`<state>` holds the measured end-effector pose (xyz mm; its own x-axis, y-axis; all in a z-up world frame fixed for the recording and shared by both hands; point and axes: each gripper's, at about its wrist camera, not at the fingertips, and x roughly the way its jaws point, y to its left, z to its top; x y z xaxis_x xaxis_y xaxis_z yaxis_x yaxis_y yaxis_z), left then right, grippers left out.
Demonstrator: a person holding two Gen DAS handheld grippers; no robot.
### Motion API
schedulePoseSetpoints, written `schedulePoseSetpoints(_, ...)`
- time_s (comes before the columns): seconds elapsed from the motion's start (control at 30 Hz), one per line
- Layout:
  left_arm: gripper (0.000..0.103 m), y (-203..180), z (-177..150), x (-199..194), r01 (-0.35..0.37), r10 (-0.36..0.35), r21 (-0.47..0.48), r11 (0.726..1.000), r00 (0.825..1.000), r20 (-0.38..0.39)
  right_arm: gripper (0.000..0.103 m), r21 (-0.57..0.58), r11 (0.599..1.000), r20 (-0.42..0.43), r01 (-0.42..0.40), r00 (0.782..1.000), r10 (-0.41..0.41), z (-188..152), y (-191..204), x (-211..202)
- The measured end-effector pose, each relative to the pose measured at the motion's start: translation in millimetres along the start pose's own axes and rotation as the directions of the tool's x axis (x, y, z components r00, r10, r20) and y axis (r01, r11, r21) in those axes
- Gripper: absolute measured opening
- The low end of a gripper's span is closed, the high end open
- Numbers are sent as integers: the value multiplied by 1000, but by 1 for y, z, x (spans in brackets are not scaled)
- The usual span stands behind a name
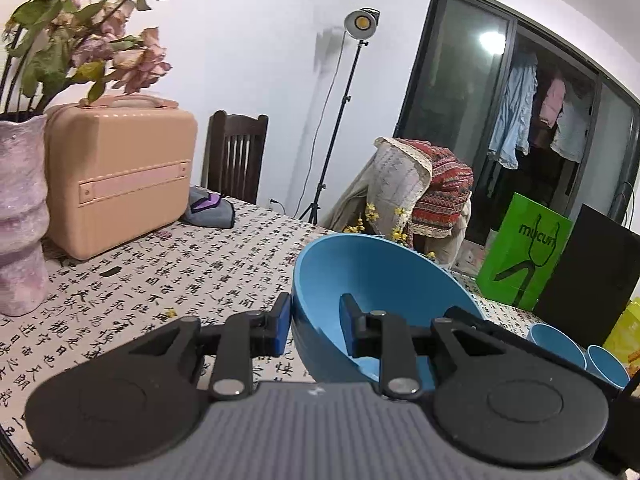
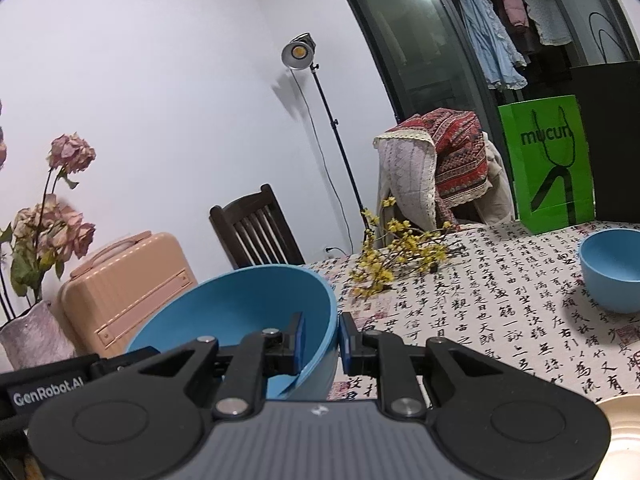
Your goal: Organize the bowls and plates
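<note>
We hold the large blue bowl (image 1: 380,280) by opposite rim walls, left gripper (image 1: 314,326) and right gripper (image 2: 322,342) both clamped; uneven travel could twist it loose

The table (image 2: 500,300) is covered by a pale cloth printed all over with black calligraphy and a few red seals. At one end a peach hard-shell case (image 1: 120,180) with a pink handle stands upright beside a mottled lilac ceramic vase (image 1: 22,216) of faded pink flowers. A folded grey and purple cloth (image 1: 210,206) lies just beside the case. A spray of small yellow blossoms (image 2: 394,260) lies near the far edge. A bright green paper bag (image 2: 548,164) stands upright beside a black box (image 2: 616,140). A small blue bowl (image 2: 610,270) sits in front of the bag, and a cream plate rim (image 2: 620,432) shows at the near edge.
</note>
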<state>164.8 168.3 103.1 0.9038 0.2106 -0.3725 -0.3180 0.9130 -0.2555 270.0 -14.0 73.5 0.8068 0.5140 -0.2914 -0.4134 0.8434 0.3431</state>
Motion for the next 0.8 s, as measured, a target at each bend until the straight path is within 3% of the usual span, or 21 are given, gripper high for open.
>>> schedulePoseSetpoints(0.8, 26, 53, -6, -20, -76, 77, -64, 995, 997, 9, 17, -35, 996, -55, -83, 995, 81, -24, 47, 12)
